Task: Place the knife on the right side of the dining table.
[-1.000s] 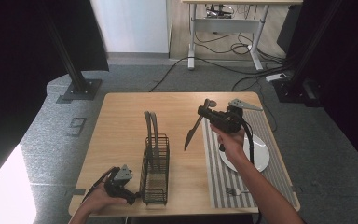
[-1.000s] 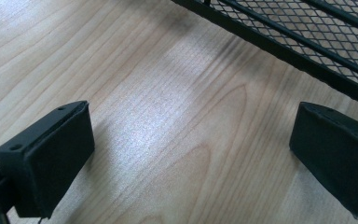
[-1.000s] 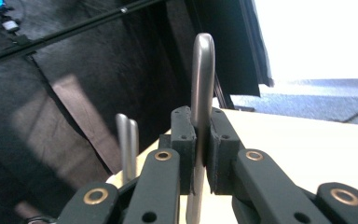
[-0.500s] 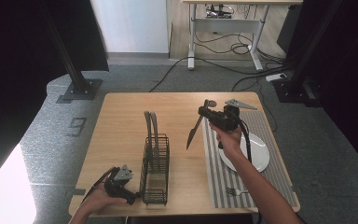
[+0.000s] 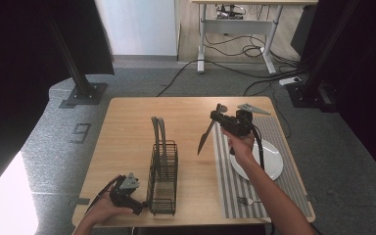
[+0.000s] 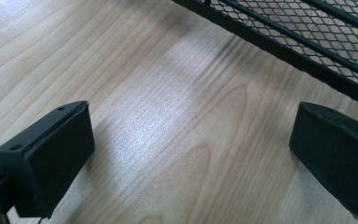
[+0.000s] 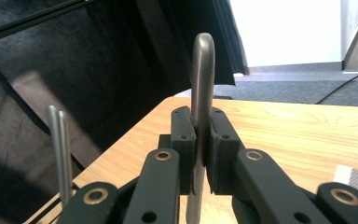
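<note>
The left gripper (image 5: 138,206) rests at the table's near left corner in the left hand (image 5: 108,209), its jaws standing wide apart with bare wood between them. The right hand (image 5: 241,147) holds the right gripper (image 5: 215,116) raised above the table's middle, jaws clamped on a knife (image 5: 204,137), forearm reaching in from the near edge.

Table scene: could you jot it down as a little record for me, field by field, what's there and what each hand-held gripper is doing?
Right hand-held gripper: shut on a table knife, held above the table, blade pointing down
Left hand-held gripper: open, resting on the wooden table beside the black mesh cutlery basket
Basket contents: two metal handles sticking up
Striped placemat: carries a white plate and a fork
</note>
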A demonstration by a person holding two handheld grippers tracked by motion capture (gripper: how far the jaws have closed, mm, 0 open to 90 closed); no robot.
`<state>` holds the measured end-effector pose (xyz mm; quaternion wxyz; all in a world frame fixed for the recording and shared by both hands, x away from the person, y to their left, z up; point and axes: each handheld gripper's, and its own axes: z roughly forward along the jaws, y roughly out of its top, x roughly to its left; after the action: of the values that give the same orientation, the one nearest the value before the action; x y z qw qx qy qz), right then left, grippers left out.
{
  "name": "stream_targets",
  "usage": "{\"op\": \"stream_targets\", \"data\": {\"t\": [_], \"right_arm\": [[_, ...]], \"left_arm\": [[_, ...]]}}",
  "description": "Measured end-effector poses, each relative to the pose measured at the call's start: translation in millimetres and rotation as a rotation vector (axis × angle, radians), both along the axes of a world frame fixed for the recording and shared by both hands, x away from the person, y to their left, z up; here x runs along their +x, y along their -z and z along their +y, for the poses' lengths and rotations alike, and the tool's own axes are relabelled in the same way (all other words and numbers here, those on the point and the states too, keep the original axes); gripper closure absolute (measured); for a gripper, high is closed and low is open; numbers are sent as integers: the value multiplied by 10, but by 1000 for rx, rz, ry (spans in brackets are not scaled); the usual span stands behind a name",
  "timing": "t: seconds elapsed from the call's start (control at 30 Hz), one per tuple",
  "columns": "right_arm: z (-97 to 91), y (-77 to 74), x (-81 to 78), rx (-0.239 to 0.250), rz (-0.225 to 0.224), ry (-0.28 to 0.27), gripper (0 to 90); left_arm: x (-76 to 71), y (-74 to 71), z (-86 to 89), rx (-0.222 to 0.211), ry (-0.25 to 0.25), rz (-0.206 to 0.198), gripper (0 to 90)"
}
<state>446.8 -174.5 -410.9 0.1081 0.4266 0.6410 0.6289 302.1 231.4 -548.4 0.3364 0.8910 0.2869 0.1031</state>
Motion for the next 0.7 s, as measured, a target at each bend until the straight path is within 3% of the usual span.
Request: {"op": "stream_targets", "data": {"t": [0.27,0.7], "right_arm": [[-142,10,95,10,7,46,830],[-407,17,309,-17,-1,163,829]], "left_arm": [[0,0,-1,0,0,0,0],[-1,0,0,0,-2,0,0]]}}
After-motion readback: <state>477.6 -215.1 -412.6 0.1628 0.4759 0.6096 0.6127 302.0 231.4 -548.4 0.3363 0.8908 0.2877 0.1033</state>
